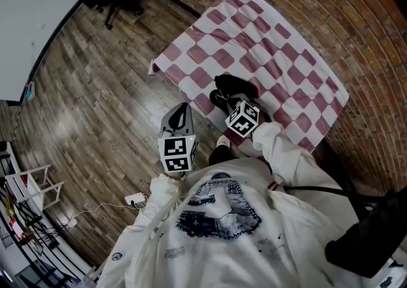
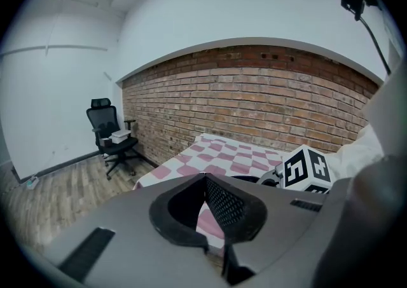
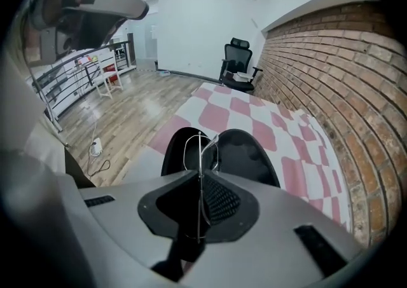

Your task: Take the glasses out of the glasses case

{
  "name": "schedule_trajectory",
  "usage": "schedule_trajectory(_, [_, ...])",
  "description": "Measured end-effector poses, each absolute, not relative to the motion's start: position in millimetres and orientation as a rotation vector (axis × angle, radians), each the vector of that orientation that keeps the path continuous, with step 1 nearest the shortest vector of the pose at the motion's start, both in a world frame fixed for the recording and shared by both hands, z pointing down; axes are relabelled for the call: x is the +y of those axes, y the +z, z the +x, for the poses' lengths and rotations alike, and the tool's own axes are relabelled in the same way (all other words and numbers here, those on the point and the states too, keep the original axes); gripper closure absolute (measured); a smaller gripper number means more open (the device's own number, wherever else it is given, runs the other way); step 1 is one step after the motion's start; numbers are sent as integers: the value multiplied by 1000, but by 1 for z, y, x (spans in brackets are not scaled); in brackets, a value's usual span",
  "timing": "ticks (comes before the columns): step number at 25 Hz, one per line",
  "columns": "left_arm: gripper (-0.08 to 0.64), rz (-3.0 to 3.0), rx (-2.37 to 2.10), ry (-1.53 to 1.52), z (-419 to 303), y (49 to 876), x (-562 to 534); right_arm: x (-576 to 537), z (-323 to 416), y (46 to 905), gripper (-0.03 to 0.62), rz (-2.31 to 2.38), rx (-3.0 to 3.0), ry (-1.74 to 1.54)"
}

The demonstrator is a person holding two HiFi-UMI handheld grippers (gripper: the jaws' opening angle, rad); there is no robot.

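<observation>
The black glasses case (image 1: 236, 84) lies open near the front edge of the pink-and-white checkered tablecloth (image 1: 280, 45). My right gripper (image 1: 227, 105) hangs just over the case, pointing steeply down. In the right gripper view its jaws are shut on thin wire-framed glasses (image 3: 200, 150), held edge-on above the open case (image 3: 248, 153). My left gripper (image 1: 180, 116) hovers off the table's left corner, over the floor, away from the case. Its jaws (image 2: 205, 178) meet at the tips with nothing between them.
A brick wall (image 1: 356, 20) runs behind the table. A black office chair (image 2: 108, 129) stands at the far left by a white desk (image 1: 32, 20). A white power strip with cable (image 1: 135, 200) lies on the wood floor, and a white rack (image 1: 38, 185) stands at the left.
</observation>
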State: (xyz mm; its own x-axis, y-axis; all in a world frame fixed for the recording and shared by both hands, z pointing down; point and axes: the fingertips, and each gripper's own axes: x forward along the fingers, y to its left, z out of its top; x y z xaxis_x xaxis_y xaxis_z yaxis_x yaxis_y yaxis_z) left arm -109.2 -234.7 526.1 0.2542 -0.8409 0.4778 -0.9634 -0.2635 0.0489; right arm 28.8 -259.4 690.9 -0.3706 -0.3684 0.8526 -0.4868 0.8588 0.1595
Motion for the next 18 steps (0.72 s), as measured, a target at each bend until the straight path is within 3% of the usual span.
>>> schedule_trajectory(18, [551,2280,-1607,502,-140,507,-186,-245,43,630,560,941,-1980,128])
